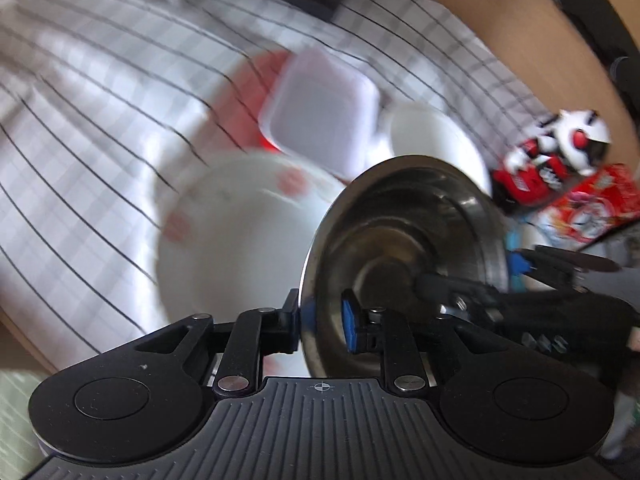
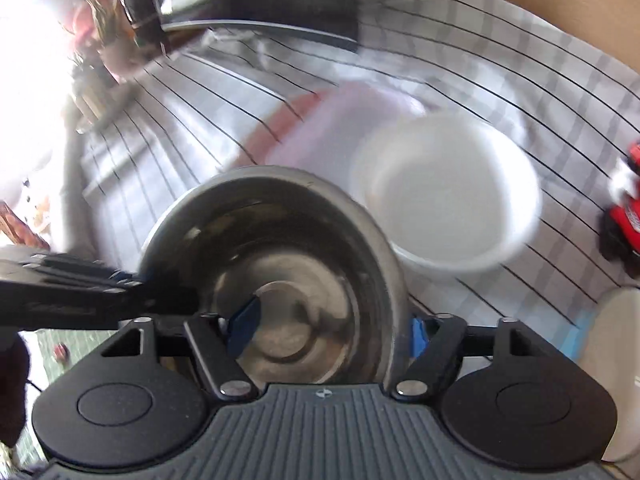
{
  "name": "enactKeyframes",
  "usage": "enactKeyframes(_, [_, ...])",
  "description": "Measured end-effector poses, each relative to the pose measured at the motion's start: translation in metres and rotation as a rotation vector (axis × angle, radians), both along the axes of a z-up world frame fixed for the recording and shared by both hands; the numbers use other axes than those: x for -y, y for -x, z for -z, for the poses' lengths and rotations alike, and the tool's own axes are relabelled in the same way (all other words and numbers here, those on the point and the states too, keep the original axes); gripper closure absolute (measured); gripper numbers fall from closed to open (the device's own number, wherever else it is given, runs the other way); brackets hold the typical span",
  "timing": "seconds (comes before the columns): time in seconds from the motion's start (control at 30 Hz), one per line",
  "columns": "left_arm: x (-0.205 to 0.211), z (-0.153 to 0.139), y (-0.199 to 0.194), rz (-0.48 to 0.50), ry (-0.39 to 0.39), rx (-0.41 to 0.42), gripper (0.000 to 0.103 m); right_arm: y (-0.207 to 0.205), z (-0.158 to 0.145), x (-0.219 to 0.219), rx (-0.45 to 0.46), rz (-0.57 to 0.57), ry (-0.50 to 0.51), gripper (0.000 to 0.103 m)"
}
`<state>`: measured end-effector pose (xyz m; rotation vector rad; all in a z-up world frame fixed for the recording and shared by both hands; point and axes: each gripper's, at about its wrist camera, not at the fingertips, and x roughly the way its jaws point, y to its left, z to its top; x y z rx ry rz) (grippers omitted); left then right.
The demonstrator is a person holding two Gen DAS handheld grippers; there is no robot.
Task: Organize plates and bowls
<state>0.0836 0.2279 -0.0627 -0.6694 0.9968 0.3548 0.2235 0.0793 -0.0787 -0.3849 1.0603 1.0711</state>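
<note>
Both tools' fingers straddle opposite rims of steel bowl (image 1: 404, 240).

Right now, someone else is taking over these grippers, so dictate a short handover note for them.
Left gripper: straddles the steel bowl at its rim; grip unclear.
Right gripper: open, straddling another part of the rim.
Things: steel bowl tilted, in front of the flowered plate; white bowl and a square container on a red plate lie beyond.
Done: nothing clearly sorted.
Left: set the steel bowl down, group bowls and plates.
</note>
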Motion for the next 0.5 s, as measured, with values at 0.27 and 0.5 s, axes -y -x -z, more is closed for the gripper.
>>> enactKeyframes(0.27, [-0.049, 0.016, -0.007, 0.076, -0.146, -0.077, 0.075, 0.018, 0.03, -0.065, -0.041, 0.071, 0.03, 0.023])
enactKeyframes(0.5, [-0.059, 0.028, -0.012, 0.16, -0.194, -0.077, 0.081, 0.032, 0.046, -0.072, 0.025, 0.107, 0.065, 0.023])
